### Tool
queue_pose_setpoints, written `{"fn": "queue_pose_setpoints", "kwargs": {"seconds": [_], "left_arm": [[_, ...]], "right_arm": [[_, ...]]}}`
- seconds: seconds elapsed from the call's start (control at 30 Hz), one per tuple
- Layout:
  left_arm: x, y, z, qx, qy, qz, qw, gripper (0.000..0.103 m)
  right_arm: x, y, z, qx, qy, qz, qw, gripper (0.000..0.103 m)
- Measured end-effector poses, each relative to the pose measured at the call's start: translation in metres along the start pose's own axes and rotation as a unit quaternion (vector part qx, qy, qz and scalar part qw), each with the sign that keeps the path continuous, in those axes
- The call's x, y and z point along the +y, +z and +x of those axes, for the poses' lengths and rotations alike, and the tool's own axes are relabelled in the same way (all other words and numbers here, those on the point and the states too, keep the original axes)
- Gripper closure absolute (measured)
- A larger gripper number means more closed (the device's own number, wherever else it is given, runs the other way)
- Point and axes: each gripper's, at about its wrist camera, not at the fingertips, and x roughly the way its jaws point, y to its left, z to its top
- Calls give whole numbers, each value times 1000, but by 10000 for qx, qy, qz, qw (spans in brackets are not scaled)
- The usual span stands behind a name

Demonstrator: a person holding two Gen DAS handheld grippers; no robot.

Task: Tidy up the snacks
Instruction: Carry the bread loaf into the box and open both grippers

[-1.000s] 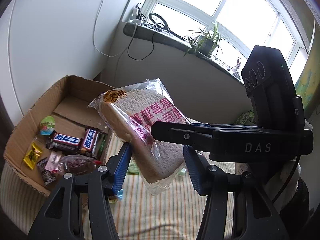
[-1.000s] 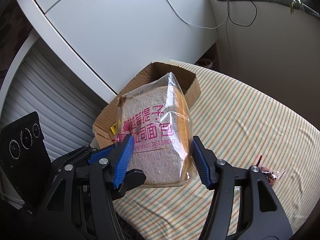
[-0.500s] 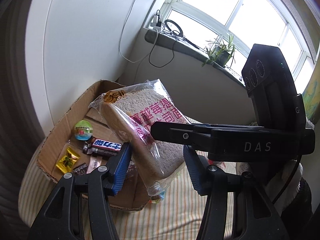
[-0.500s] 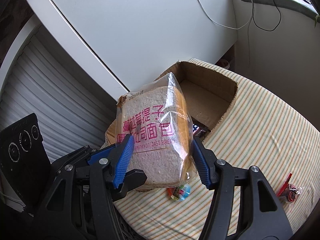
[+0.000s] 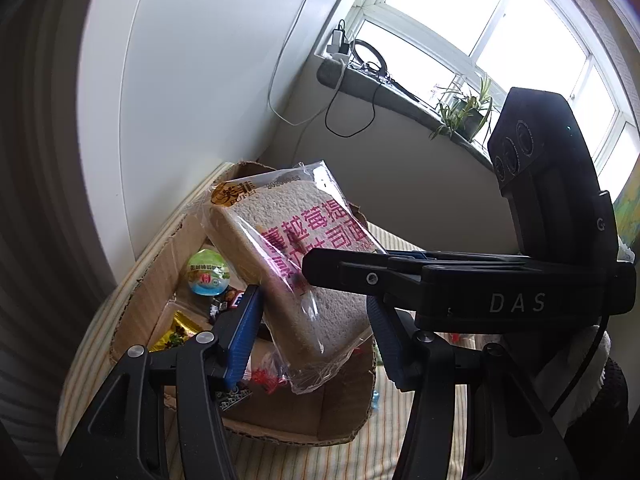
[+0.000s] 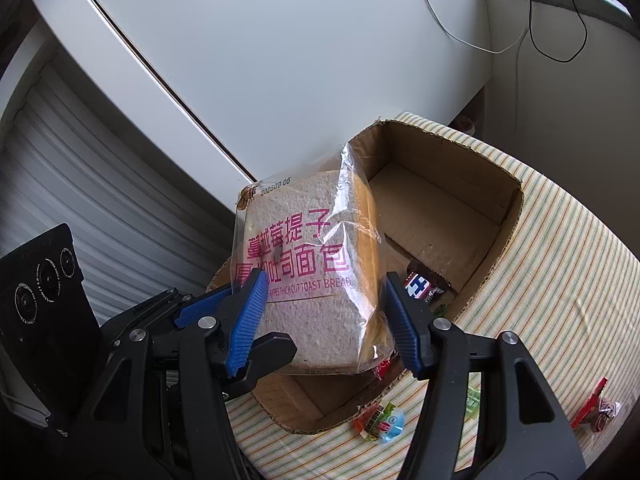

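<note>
both grippers' jaws pinching bread bag [image 6: 308,276] over cardboard box [image 6: 460,184]; candies inside.

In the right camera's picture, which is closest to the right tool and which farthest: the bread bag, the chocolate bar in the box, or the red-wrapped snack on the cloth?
1. Bread bag: between the right tool's fingers.
2. Chocolate bar: inside the cardboard box, just beyond the right finger.
3. Red-wrapped snack: far right on the striped cloth, outside the box.
</note>
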Motion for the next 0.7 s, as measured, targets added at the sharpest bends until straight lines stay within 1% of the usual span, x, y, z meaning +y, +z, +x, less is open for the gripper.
{"fn": "queue_pose_setpoints", "kwargs": {"seconds": [0.2,0.47,0.53,0.6,0.7], "left_arm": [[5,6,11,37,57,-26,10000,50],[7,10,23,76,197,-1,9998,51],[7,9,24,84,223,7,9997,52],[8,9,24,107,216,0,9997,57],[6,8,22,104,213,9,9997,57]], "right_arm": [[-2,7,11,49,-37,20,10000,42],[-1,10,16,37,-400,-62,9992,40],[-3,10,16,6,-522,-23,9986,40],[-4,11,15,-45,-553,-8,9985,40],[-4,12,13,-69,-584,-52,9983,40]]}}
